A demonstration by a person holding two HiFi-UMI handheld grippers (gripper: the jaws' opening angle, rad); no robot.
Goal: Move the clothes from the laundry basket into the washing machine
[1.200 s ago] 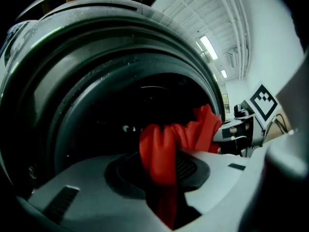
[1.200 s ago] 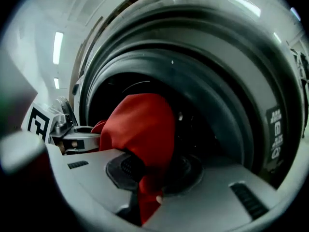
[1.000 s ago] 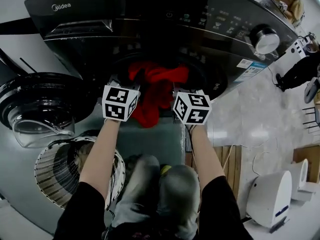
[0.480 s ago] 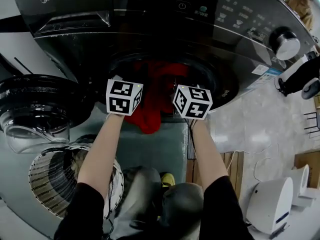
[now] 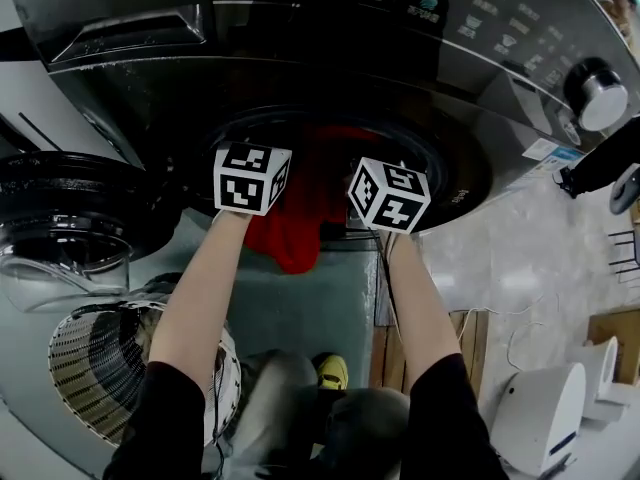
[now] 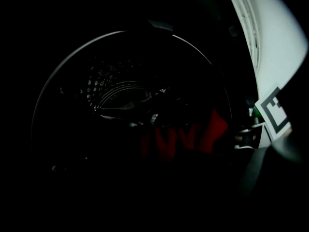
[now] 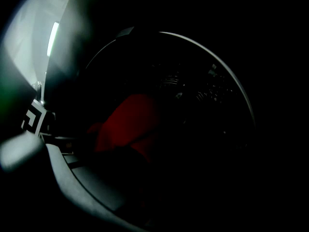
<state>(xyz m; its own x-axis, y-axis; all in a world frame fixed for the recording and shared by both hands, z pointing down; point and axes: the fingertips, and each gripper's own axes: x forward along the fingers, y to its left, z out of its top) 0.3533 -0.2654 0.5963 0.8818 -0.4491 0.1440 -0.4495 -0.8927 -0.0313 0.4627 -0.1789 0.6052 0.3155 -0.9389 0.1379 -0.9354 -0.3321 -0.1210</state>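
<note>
Washing machine (image 5: 300,28): dark, glossy front-loader filling the upper half of the head view; silver round knob (image 5: 600,93) at upper right; circular door (image 5: 70,218) of domed clear glass swung open at left.

Red garment (image 5: 290,238): soft, crumpled cloth at centre frame, partly inside the round opening, its lower fold hanging over the lip.

Left gripper (image 5: 252,178) and right gripper (image 5: 388,195): held at the mouth of the opening, one on either side of the garment; both gripper views are very dark, showing the red cloth close ahead before the perforated metal drum (image 6: 120,91); the jaws are lost in shadow, so opening and hold cannot be told.

Laundry basket (image 5: 90,368): round, white, slatted plastic, lower left.
</note>
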